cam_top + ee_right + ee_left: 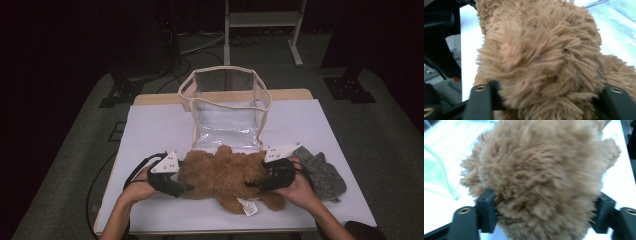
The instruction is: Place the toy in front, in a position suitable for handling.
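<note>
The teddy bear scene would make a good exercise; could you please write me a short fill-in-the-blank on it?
1. Both grippers, the left gripper and the right gripper, close on the brown ____.
2. Behind the teddy bear stands a clear ____ with a beige rim.
3. The bag stands with its top ____.
4. The grey cloth lies on the table at the person's ____ side.

Missing words: teddy bear; bag; open; right

Table [150, 130] (bear [225, 175], bag [225, 107], cloth [322, 172])
</note>
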### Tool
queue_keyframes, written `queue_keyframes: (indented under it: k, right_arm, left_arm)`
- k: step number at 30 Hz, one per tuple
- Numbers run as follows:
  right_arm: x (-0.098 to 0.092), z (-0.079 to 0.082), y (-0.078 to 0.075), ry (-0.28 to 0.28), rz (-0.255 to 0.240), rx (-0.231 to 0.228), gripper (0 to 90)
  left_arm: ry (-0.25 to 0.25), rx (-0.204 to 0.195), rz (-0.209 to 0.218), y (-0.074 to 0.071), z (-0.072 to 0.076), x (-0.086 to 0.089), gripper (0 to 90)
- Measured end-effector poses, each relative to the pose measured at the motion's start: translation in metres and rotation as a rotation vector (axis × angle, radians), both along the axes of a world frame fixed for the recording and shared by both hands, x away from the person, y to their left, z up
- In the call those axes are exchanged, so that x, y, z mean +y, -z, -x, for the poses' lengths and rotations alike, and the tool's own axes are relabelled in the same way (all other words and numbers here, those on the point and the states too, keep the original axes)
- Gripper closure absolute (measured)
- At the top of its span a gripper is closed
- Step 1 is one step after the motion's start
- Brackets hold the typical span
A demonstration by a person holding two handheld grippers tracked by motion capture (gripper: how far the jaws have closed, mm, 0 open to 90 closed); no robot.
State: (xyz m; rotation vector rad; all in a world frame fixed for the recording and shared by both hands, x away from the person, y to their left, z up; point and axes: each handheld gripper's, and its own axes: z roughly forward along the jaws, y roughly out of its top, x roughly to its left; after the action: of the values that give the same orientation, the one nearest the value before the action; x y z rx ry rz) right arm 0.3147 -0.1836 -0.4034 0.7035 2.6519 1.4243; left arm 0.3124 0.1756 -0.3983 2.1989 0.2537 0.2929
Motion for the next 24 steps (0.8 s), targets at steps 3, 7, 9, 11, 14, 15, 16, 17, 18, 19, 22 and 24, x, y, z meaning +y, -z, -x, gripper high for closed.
queue_keyframes:
  k: [3, 7, 9, 11, 14, 15, 16, 17, 18, 19, 22, 24]
  right_arm:
    - [-0.009, -0.002, -0.012, 0.011, -0.023, 0.0, 42.7]
    - [-0.028, 0.001, -0.038, 0.028, -0.037, -0.03, 43.7]
    - [-0.039, 0.005, -0.053, 0.035, -0.017, -0.049, 43.7]
    - [-0.052, 0.011, -0.068, 0.047, -0.001, -0.065, 43.7]
    - [-0.072, 0.018, -0.084, 0.06, 0.019, -0.07, 43.6]
    - [-0.079, 0.02, -0.088, 0.066, 0.021, -0.066, 43.5]
    - [-0.085, 0.021, -0.09, 0.069, 0.021, -0.059, 43.5]
    - [-0.09, 0.023, -0.091, 0.075, 0.021, -0.048, 43.5]
    - [-0.094, 0.024, -0.09, 0.08, 0.019, -0.04, 43.5]
    - [-0.097, 0.024, -0.088, 0.083, 0.019, -0.033, 43.4]
    - [-0.099, 0.023, -0.074, 0.085, 0.018, -0.005, 43.3]
    - [-0.095, 0.019, -0.063, 0.075, 0.003, 0.019, 43.2]
  left_arm:
    - [0.013, -0.014, 0.006, -0.009, -0.001, -0.009, 32.4]
    - [0.029, -0.023, 0.049, -0.025, -0.003, -0.027, 32.4]
    - [0.047, -0.042, 0.05, -0.035, -0.002, -0.039, 32.3]
    - [0.067, -0.05, 0.058, -0.044, -0.001, -0.053, 32.3]
    - [0.096, -0.057, 0.069, -0.054, 0.0, -0.072, 32.2]
    - [0.106, -0.059, 0.068, -0.055, 0.0, -0.078, 32.2]
    - [0.113, -0.056, 0.064, -0.056, 0.0, -0.083, 32.2]
    - [0.117, -0.049, 0.06, -0.056, 0.0, -0.088, 32.2]
    - [0.121, -0.045, 0.051, -0.055, 0.0, -0.092, 32.2]
    - [0.126, -0.039, 0.04, -0.053, -0.001, -0.094, 32.2]
    - [0.124, -0.009, 0.012, -0.043, -0.003, -0.094, 32.1]
    - [0.111, 0.017, -0.002, -0.036, -0.003, -0.088, 32.0]
